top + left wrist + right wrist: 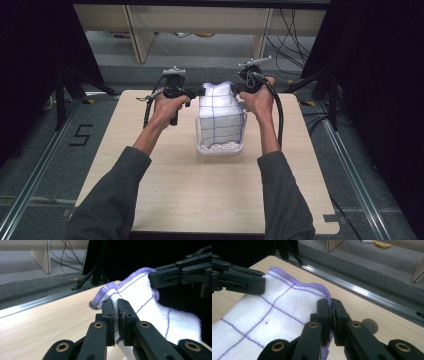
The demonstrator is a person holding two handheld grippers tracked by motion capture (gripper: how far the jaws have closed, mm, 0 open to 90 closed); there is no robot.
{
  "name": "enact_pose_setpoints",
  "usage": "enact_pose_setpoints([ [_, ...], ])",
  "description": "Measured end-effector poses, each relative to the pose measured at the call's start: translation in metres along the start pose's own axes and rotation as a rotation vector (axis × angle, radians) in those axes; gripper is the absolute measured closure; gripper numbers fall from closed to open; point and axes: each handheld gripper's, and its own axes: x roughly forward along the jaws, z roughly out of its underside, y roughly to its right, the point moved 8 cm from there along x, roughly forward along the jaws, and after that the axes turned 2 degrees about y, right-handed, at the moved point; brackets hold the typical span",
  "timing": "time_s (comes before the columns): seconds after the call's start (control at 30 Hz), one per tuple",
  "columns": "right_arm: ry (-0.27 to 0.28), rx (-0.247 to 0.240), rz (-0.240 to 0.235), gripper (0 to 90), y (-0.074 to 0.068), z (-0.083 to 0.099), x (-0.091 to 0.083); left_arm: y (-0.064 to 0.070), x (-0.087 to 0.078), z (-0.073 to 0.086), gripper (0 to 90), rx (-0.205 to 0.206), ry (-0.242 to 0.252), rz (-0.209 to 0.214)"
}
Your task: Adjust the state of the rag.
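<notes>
High view: the left tool (pixel 200 91) and right tool (pixel 238 89) hold a white cloth (pixel 220 117) by its top corners above a clear tub (pixel 220 147) mid-bench (pixel 165 175), its long axis vertical, top edge running left-right.

Left gripper view: the left tool (pixel 117 312) is clamped tight on the cloth (pixel 140 297).

Right gripper view: the right tool (pixel 331 312) is likewise pinched closed on the hem of the cloth (pixel 274 312).

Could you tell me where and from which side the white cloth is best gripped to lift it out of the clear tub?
Grip the white cloth at its purple-stitched top hem, one corner from each side, as the left gripper and right gripper do: the hem stands above the clear tub, flat and thin enough for shut jaws.
</notes>
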Motion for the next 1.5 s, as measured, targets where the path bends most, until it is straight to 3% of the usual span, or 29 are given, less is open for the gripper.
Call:
enact_pose_setpoints([
  [0.17,-0.039,0.008,-0.006,86.0,0.004,0.012,0.012,-0.002,0.004,0.012,83.5,0.021,-0.053,-0.009],
  [0.27,-0.032,-0.009,-0.015,85.6,0.006,0.016,0.017,-0.003,0.005,0.018,83.1,0.039,-0.082,-0.019],
  [0.4,-0.053,0.013,-0.020,84.0,0.008,0.025,0.022,-0.002,0.008,0.025,82.3,0.043,-0.115,-0.019],
  [0.43,-0.064,0.026,-0.024,82.0,0.007,0.027,0.022,-0.002,0.009,0.026,81.2,0.043,-0.121,-0.012],
  [0.5,-0.063,0.001,-0.002,79.1,0.010,0.028,0.023,-0.002,0.009,0.029,76.5,0.045,-0.142,-0.017],
  [0.53,-0.056,-0.006,0.002,78.5,0.012,0.027,0.023,-0.002,0.009,0.030,71.3,0.027,-0.138,-0.024],
  [0.67,-0.046,0.017,0.003,74.6,0.013,0.025,0.016,-0.007,0.005,0.027,60.1,-0.015,-0.109,-0.046],
  [0.73,-0.021,0.019,-0.005,73.6,0.013,0.022,0.012,-0.008,0.000,0.026,58.3,-0.019,-0.107,-0.042],
  [0.8,-0.039,0.050,-0.005,73.0,0.011,0.023,0.005,-0.009,-0.004,0.024,56.7,-0.017,-0.102,-0.047],
  [0.93,-0.005,0.014,-0.014,70.9,0.012,0.020,-0.005,-0.010,-0.015,0.020,52.1,-0.014,-0.087,-0.054],
  [1.0,-0.019,0.038,-0.013,69.4,0.010,0.021,-0.012,-0.010,-0.019,0.019,49.6,-0.024,-0.089,-0.057],
  [1.03,-0.007,0.009,-0.011,68.5,0.013,0.021,-0.013,-0.011,-0.022,0.019,48.7,-0.023,-0.087,-0.062],
  [1.07,0.005,0.010,-0.001,67.6,0.013,0.021,-0.015,-0.011,-0.024,0.018,47.6,-0.027,-0.086,-0.067],
  [1.17,0.011,0.039,-0.011,64.1,0.011,0.022,-0.023,-0.009,-0.031,0.019,44.7,-0.022,-0.093,-0.056],
  [1.33,0.034,0.028,-0.017,57.1,0.011,0.026,-0.035,-0.002,-0.041,0.021,39.4,0.003,-0.105,-0.051],
  [1.4,0.043,0.049,-0.019,53.9,0.009,0.027,-0.040,0.002,-0.046,0.022,37.9,0.010,-0.107,-0.049],
  [1.5,0.068,0.029,-0.022,50.4,0.008,0.030,-0.048,0.007,-0.054,0.024,36.0,0.036,-0.116,-0.031],
])
